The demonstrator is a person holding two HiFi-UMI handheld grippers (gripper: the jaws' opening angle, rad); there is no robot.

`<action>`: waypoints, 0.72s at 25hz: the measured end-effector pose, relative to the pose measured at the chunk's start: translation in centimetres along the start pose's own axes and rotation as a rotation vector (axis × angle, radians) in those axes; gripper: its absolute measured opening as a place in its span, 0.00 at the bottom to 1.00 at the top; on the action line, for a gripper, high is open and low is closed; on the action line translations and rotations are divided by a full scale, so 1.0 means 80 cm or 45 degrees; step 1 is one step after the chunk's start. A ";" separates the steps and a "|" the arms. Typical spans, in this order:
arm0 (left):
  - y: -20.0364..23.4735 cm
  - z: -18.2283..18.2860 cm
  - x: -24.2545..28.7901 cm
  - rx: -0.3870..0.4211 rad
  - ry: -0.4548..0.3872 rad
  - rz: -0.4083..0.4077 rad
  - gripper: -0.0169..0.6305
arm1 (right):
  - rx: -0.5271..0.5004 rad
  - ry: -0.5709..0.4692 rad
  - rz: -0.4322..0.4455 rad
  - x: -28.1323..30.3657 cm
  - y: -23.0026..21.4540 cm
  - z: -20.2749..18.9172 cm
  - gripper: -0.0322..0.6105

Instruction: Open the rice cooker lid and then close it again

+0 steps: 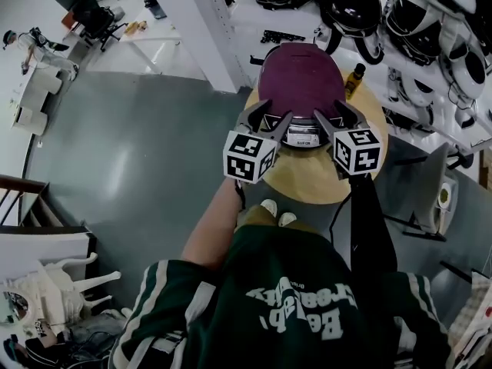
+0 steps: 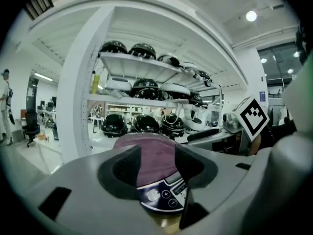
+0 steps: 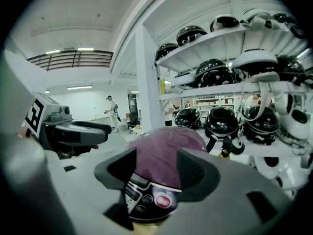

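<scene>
Left gripper [image 1: 267,118] and right gripper [image 1: 338,117] side by side, jaws of each spread wide and gripping nothing, close before the purple rice cooker [image 1: 301,131], its lid [image 1: 300,71] down, on a round wooden table [image 1: 307,184].

beyond the left claw [image 1: 267,118] and right claw [image 1: 338,116] stand white shelves [image 2: 137,62] of helmets [image 2: 145,88], with a white post [image 2: 80,92] at their left end. under the claws, a round wooden bench [image 1: 307,183] on glossy grey floor [image 1: 138,152]. far left of the left claw, desks [image 1: 157,41] and a chair [image 1: 100,20]. ceiling lights [image 2: 251,16] overhead.
</scene>
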State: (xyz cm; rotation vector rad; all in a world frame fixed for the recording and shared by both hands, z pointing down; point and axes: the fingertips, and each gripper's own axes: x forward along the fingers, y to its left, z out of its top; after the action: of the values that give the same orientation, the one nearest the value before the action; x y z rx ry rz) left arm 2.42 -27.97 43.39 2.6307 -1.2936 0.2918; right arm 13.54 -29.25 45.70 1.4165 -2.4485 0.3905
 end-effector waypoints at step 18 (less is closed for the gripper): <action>-0.014 0.114 -0.073 0.191 -0.327 0.150 0.36 | -0.119 -0.265 -0.059 -0.079 0.001 0.082 0.54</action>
State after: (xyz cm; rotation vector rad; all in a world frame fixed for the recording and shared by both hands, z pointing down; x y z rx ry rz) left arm 0.67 -25.22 33.01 2.7950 -1.5666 0.0713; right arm 15.79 -26.63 37.28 1.5402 -2.5509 0.1211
